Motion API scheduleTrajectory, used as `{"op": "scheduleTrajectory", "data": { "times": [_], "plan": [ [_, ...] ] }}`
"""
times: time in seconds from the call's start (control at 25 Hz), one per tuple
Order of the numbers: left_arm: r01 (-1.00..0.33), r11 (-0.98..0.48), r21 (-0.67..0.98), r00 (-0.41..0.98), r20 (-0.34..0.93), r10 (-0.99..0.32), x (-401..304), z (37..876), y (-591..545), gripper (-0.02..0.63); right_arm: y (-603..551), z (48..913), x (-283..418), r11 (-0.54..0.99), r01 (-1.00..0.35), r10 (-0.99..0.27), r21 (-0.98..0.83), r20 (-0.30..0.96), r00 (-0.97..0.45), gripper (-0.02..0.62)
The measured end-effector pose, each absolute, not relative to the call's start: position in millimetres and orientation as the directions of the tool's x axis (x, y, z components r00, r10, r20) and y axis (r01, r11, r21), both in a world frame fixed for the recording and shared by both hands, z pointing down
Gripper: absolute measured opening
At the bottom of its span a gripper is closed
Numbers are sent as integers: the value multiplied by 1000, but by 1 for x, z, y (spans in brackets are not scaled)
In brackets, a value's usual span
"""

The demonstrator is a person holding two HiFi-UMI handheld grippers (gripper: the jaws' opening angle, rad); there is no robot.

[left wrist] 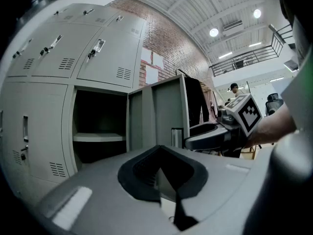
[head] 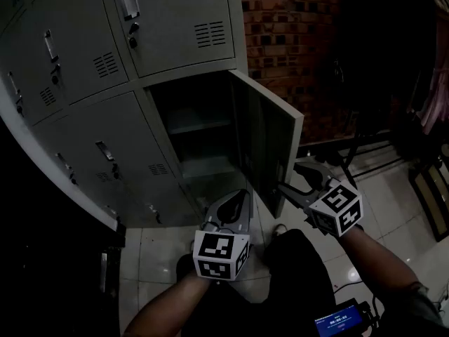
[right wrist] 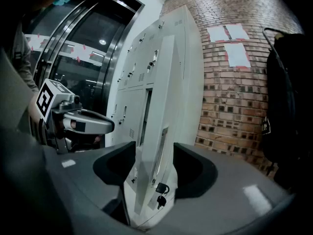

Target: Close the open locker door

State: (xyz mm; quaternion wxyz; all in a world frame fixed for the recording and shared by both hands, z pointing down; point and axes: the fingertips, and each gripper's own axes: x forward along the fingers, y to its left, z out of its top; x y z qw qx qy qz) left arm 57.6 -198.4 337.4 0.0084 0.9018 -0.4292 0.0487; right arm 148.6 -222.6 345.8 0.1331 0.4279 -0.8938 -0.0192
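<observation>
The grey locker door [head: 270, 142] stands swung out from its dark open compartment [head: 200, 139], which has a shelf inside. My right gripper [head: 291, 176] is at the door's free edge, low down. In the right gripper view the door's edge [right wrist: 156, 131] runs between the wide open jaws [right wrist: 151, 180], with a gap showing on each side. A key [right wrist: 160, 192] hangs in the door's lock. My left gripper [head: 238, 196] hovers in front of the compartment, below it, shut and holding nothing. The left gripper view shows the door [left wrist: 161, 111] and the right gripper [left wrist: 215, 133] beside it.
Closed locker doors [head: 84, 55] surround the open one. A brick wall [head: 295, 41] stands right of the lockers, with dark furniture [head: 421, 153] further right. Pale tiled floor [head: 154, 251] lies below. A black bag [right wrist: 288, 106] hangs by the wall. A person [left wrist: 234, 88] stands far off.
</observation>
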Motion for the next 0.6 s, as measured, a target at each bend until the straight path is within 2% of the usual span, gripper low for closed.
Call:
{"op": "scheduleTrajectory", "data": {
  "times": [0.16,0.28,0.6],
  "plan": [
    [-781,-625,-5,621,109,-777,58,346,-208,2,-234,356,141,671,-727,-736,143,247,-631,247],
    [-781,-625,4,621,115,-776,57,350,-212,2,-236,357,136,688,-709,-721,155,259,-643,179],
    [-787,-617,11,615,108,-781,45,350,-213,2,-229,357,119,694,-693,-714,192,300,-632,189]
  ]
}}
